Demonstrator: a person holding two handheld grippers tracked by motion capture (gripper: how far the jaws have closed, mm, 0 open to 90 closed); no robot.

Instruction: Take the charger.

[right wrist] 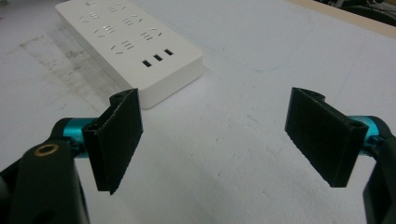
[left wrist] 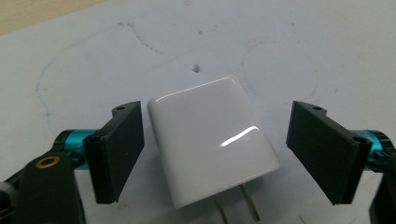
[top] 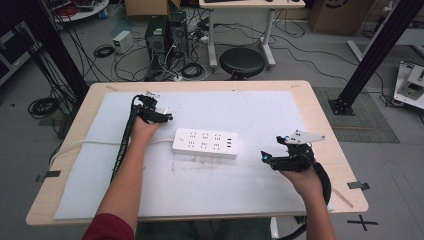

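The right gripper [top: 267, 156] sits nearest, just right of the white power strip [top: 205, 143], its fingers [right wrist: 116, 140] spread over bare surface [top: 200, 185]. Left of the strip and farther off, the left gripper [top: 162, 117] has its fingers [left wrist: 116, 149] spread around a white charger plug [left wrist: 212, 140], not gripping it.

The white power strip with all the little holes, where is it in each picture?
High view: the power strip lies mid-table on the white mat, between the two grippers.
Left gripper view: not in it; a white charger lies between the open jaws.
Right gripper view: upper left, beyond the open jaws.
Shared landmark: the white mat.
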